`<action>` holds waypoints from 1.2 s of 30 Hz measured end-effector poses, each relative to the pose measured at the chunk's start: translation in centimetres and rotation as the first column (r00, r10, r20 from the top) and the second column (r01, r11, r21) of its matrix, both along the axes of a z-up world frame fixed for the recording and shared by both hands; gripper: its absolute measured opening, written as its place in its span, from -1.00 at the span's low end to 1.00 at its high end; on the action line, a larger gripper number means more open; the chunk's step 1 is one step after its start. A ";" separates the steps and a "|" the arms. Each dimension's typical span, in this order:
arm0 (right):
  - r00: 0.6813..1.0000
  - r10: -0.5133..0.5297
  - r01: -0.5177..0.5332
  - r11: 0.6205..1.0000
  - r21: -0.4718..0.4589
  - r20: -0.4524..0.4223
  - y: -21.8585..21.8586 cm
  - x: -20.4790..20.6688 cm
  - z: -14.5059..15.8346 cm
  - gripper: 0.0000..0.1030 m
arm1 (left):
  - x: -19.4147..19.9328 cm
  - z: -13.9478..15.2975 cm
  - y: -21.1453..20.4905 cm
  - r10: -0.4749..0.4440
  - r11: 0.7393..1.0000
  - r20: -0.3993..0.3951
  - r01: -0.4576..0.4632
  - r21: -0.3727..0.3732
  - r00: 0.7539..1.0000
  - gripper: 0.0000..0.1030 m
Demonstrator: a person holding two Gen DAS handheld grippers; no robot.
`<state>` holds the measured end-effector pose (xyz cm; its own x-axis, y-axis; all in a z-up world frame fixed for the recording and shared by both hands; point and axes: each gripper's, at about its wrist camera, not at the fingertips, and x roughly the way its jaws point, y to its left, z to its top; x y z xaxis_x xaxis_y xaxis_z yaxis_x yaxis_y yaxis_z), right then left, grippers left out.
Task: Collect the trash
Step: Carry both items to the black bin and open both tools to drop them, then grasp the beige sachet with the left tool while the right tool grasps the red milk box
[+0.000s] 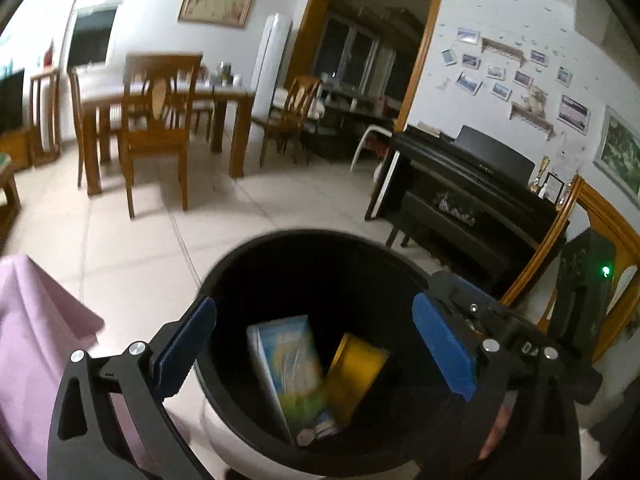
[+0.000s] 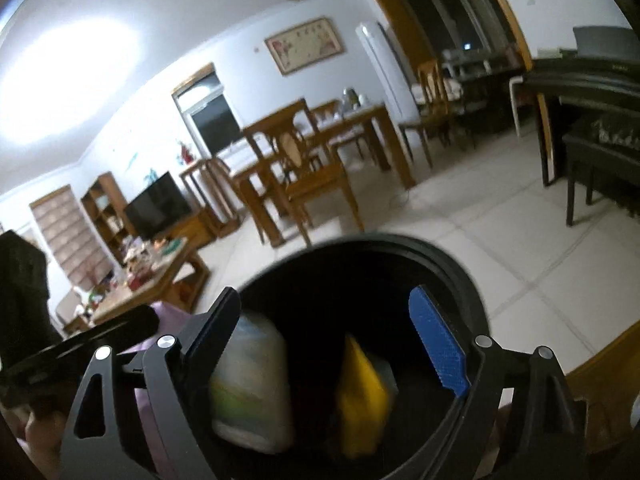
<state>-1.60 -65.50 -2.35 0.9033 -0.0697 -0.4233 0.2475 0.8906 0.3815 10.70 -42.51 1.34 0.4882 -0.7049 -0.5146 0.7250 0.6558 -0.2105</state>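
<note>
Both the left claw (image 1: 316, 354) and the right claw (image 2: 332, 344) were spread wide, nothing pinched, over the black bin (image 1: 280, 248). A carton (image 1: 288, 364) and a yellow packet (image 1: 358, 372) were already inside; further trash could not be judged.

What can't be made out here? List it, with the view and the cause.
- Bin bottom: both views, dark interior.
- Carton print: left wrist view, motion blur.
- Yellow item: right wrist view, smeared, so its kind is unclear.
- Pale carton lower end: right wrist view, behind the right gripper finger.
- Items on the low table: right wrist view, too small.
</note>
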 end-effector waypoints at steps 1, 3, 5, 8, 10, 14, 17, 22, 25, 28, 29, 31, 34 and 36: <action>1.000 -0.007 0.007 1.000 0.000 0.003 -0.1 -0.2 0.0 0.73 | -0.1 0.3 0.2 -0.002 1.000 0.010 0.002 0.008 1.000 0.90; 1.000 -0.014 0.013 1.000 0.008 0.013 -0.2 -0.5 0.1 0.84 | -0.5 0.8 0.7 0.007 1.000 0.032 -0.008 0.020 0.999 0.90; 1.000 -0.012 0.012 1.000 0.007 0.020 0.0 -0.8 0.5 0.88 | -0.8 1.2 1.4 0.013 1.000 0.050 -0.014 0.023 0.999 0.90; 1.000 0.003 -0.004 1.000 0.004 0.021 1.1 -0.9 1.0 0.88 | -1.4 2.0 3.5 0.036 0.999 0.056 -0.038 0.022 0.998 0.90; 0.999 0.029 -0.029 1.000 0.005 0.023 2.5 -0.8 1.8 0.88 | -1.9 2.5 4.9 0.052 0.999 0.055 -0.053 0.013 0.997 0.90; 0.992 0.126 -0.126 0.992 -0.010 0.024 6.4 0.2 3.6 0.88 | -3.3 3.8 10.8 0.117 0.993 0.048 -0.117 -0.019 0.992 0.90; 0.966 0.257 -0.257 0.966 -0.025 0.010 11.5 1.4 4.7 0.88 | -4.5 4.5 16.2 0.187 0.982 0.034 -0.185 -0.035 0.982 0.90; 0.854 0.518 -0.520 0.853 -0.041 -0.040 22.3 2.7 6.0 0.88 | -6.5 4.8 26.8 0.354 0.935 0.006 -0.353 -0.030 0.935 0.90; 0.745 0.661 -0.665 0.746 -0.023 -0.090 29.4 3.1 6.2 0.88 | -8.1 4.5 33.9 0.493 0.870 -0.007 -0.493 -0.012 0.870 0.90; 0.643 0.751 -0.761 0.649 -0.013 -0.150 35.8 2.8 5.7 0.88 | -9.2 3.7 40.6 0.617 0.787 -0.041 -0.617 0.000 0.786 0.90; 0.616 0.769 -0.782 0.623 -0.015 -0.170 37.7 2.6 5.4 0.88 | -9.2 3.2 42.4 0.650 0.759 -0.063 -0.651 0.005 0.757 0.90; 0.572 0.792 -0.814 0.580 -0.027 -0.215 41.4 2.5 4.8 0.83 | -8.6 1.8 46.3 0.709 0.699 -0.141 -0.715 0.008 0.691 0.89; 0.548 0.787 -0.827 0.560 -0.044 -0.284 43.9 3.0 4.2 0.63 | -6.5 -0.3 49.3 0.738 0.658 -0.223 -0.753 0.028 0.637 0.89; 0.541 0.779 -0.827 0.562 -0.030 -0.317 45.2 3.0 3.5 0.52 | -5.2 -1.6 50.2 0.741 0.655 -0.242 -0.754 0.051 0.627 0.88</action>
